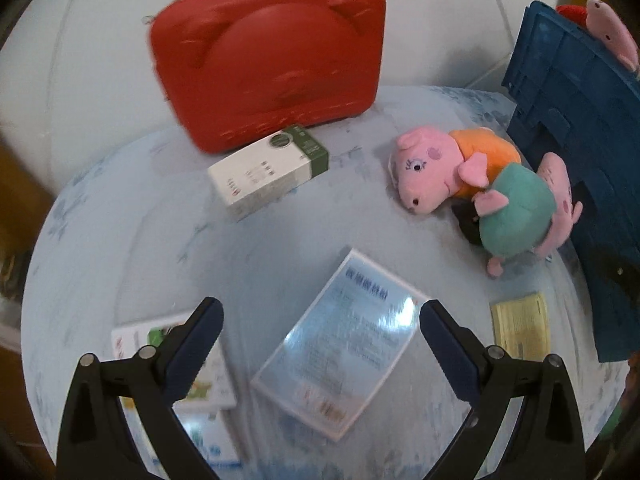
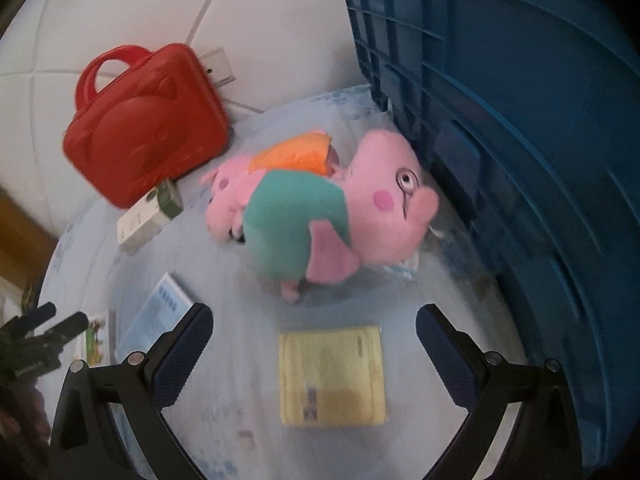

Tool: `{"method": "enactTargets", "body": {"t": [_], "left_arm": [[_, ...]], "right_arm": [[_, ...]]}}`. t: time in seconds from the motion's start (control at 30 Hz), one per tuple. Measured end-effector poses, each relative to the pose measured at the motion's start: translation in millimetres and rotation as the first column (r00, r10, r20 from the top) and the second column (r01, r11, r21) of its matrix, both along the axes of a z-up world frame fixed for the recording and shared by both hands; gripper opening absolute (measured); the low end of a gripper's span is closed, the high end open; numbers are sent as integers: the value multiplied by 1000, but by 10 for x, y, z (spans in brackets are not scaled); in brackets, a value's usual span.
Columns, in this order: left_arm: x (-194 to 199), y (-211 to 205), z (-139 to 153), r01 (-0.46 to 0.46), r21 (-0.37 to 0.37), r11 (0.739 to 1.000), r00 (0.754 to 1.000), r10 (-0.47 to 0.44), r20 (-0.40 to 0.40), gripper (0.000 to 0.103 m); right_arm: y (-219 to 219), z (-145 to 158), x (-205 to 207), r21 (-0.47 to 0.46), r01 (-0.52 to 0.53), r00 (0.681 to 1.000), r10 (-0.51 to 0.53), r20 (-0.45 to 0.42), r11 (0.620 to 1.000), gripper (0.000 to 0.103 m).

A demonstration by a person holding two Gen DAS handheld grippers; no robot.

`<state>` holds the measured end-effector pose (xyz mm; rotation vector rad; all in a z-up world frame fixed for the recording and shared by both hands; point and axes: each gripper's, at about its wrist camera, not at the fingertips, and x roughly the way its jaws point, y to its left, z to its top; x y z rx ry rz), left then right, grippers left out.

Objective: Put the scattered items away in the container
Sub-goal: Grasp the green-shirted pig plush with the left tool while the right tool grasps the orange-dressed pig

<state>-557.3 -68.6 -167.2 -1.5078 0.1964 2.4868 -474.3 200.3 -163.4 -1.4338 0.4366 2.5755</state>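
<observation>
1. Crate [image 2: 500,128] (blue, ribbed, I'm taking it as the container) sits at the right edge of the bed, and one pink plush [image 1: 612,28] pokes over its rim, so at least one item is in it or resting on top. How much else is inside I can't tell, no view looks in.

2. Plenty is out on the sheet [image 1: 120,208]:
   - two pig plushes in a heap, orange-dress pig [image 1: 440,168] and green-shirt pig [image 2: 296,224], touching each other and pressed right up against the crate wall
   - white-green box [image 1: 268,172] just in front of the red case [image 1: 268,64]
   - glossy blue packet [image 1: 340,340] lying flat
   - yellow packet [image 2: 332,376] lying flat near the crate
   - a colourful box [image 1: 132,340] partly hidden under the left tool

3. Left gripper [image 1: 320,320] is spread wide and holding nothing, with the blue packet between its fingers' line of sight. Right gripper [image 2: 314,324] is also spread and empty, over the yellow packet.

4. In the way: the crate wall is tall, so things must go up and over. The flat packets probably hug the soft sheet, giving little edge to pinch. Red case may be scatter or just furniture, hard to say.
</observation>
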Motion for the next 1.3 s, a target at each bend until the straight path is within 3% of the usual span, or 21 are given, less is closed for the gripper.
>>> {"method": "enactTargets", "body": {"t": [0.1, 0.23, 0.47, 0.6, 0.77, 0.83, 0.93, 1.13, 1.3], "left_arm": [[-194, 69, -92, 4, 0, 1000, 1000, -4, -9, 100], [-385, 88, -283, -19, 9, 1000, 1000, 19, 23, 100], [-490, 73, -499, -52, 0, 999, 997, 52, 59, 100], [-407, -48, -447, -87, -2, 996, 995, 87, 52, 100], [-263, -243, -332, -135, -1, 991, 990, 134, 34, 100], [-205, -321, -285, -153, 0, 988, 988, 153, 27, 100], [-78, -478, -213, -187, 2, 982, 982, 187, 23, 100], [196, -568, -183, -216, 24, 976, 976, 215, 24, 100], [332, -361, -253, -232, 67, 970, 972, 229, 48, 100]], "right_arm": [[114, -103, -240, 26, 31, 999, -32, 17, 999, 103], [283, -328, -558, 128, 50, 997, -57, 49, 991, 103], [485, -548, -822, 13, -10, 1000, 10, 24, 1000, 103], [262, -544, -828, -4, -92, 995, 93, 42, 996, 103], [-409, -570, -668, -139, -297, 951, 305, 42, 945, 103], [-618, -572, -574, -248, -361, 925, 378, 24, 899, 103], [-819, -561, -430, -299, -421, 896, 444, 13, 857, 103], [-498, -112, -117, -58, -299, 954, 298, -26, 952, 103], [-240, -31, -258, 44, -302, 953, 302, 11, 952, 103]]}}
